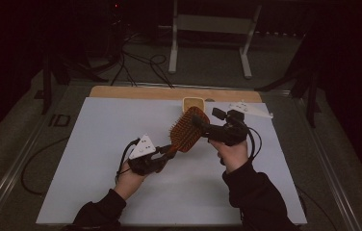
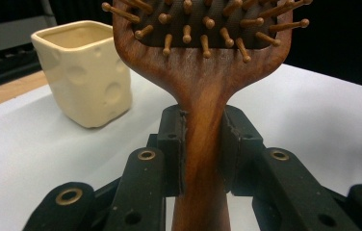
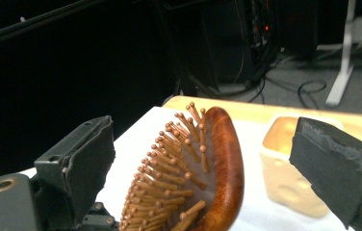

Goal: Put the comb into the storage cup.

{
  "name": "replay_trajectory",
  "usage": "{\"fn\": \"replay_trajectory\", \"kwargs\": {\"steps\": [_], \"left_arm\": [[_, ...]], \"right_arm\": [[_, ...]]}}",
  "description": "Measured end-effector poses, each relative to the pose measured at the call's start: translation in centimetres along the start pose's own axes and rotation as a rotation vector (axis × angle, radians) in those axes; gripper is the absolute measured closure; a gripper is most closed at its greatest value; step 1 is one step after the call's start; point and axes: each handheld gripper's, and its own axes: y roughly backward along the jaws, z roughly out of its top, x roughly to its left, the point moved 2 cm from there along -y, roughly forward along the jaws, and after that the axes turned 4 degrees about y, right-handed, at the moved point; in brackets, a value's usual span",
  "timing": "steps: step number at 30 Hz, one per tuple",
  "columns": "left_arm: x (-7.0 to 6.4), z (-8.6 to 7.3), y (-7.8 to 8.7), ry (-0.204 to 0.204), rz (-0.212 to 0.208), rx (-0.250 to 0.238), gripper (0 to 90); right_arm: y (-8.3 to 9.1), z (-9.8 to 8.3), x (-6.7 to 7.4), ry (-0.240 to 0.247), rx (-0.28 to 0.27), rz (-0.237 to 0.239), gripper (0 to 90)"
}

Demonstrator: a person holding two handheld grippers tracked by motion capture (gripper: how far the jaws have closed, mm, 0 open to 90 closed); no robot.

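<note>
the left gripper [image 1: 162, 155] has its jaws clamped on the narrow wooden handle of the brush [image 1: 187, 129], pads pressed to both sides in the left gripper view, and it holds the brush up off the worktop [image 1: 97, 144] with the head tilted toward the far edge. the right gripper [image 3: 208, 163] stands with its jaws wide apart, one to each side of the brush head, bristles facing one pad and the smooth back nearer the other, neither pad touching. the main risk is in the handover: if the right jaws close on the bristle side, the pins can flex and the rounded back can slide, so the head may twist out. if the left jaws let go before the right ones bite firmly, the brush is likely to drop onto the worktop. the cup [image 1: 193, 103] sits just beyond the brush head, so a swing or a slip forward could knock it over or push it toward the far edge.
</note>
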Motion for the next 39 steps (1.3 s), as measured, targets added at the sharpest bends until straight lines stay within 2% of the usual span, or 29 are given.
{"fn": "replay_trajectory", "kwargs": {"steps": [3, 4, 5, 9, 10, 11, 12, 14, 18, 24, 29, 31, 36, 39], "left_arm": [[-0.1, -0.1, -0.1, -0.003, -0.003, -0.006, 73.3], [-0.1, -0.1, -0.1, -0.009, 0.008, -0.01, 73.3], [-0.1, -0.1, -0.1, -0.009, 0.008, -0.01, 73.3], [-0.3, -0.1, -0.2, -0.004, -0.005, -0.02, 73.3], [-0.3, -0.1, -0.2, -0.01, 0.006, -0.02, 73.3], [-0.3, -0.1, -0.2, -0.01, 0.006, -0.02, 73.3], [-0.4, -0.1, -0.3, -0.005, -0.004, -0.022, 73.3], [-0.4, -0.2, -0.4, -0.004, -0.006, -0.019, 73.3], [-0.4, -0.3, -0.4, -0.005, 0.005, -0.024, 73.3], [-0.3, -0.3, -0.4, -0.001, 0.012, -0.029, 73.3], [-0.2, -0.4, -0.5, 0.006, 0.007, -0.025, 73.3], [-0.2, -0.5, -0.7, 0.003, 0.009, -0.012, 73.3], [-0.2, -0.7, -1.0, 0.009, -0.003, -0.007, 73.3], [-0.2, -0.5, -0.9, 0.01, -0.009, -0.011, 73.1]], "right_arm": [[-0.7, -0.3, 0.0, -0.046, 0.024, 0.03, 8.1], [-0.8, -0.4, 0.0, -0.063, 0.025, 0.034, 8.2], [-0.8, -0.4, 0.0, -0.063, 0.025, 0.034, 8.2], [-1.7, -1.1, 0.2, -0.124, 0.054, 0.067, 9.0], [-1.8, -1.2, 0.2, -0.139, 0.054, 0.071, 9.1], [-1.8, -1.2, 0.2, -0.139, 0.054, 0.071, 9.1], [-2.0, -1.5, 0.4, -0.161, 0.054, 0.083, 13.6], [-2.1, -1.6, 0.5, -0.165, 0.056, 0.084, 15.6], [-2.2, -1.9, 0.5, -0.187, 0.049, 0.086, 26.3], [-2.2, -2.2, 0.3, -0.208, 0.047, 0.067, 40.3], [-2.4, -2.3, 0.2, -0.205, 0.06, 0.074, 42.7], [-2.4, -2.3, 0.2, -0.205, 0.062, 0.075, 46.2], [-2.4, -2.2, 0.8, -0.155, 0.07, 0.079, 50.5], [-2.3, -2.0, 0.8, -0.146, 0.073, 0.099, 51.4]]}}
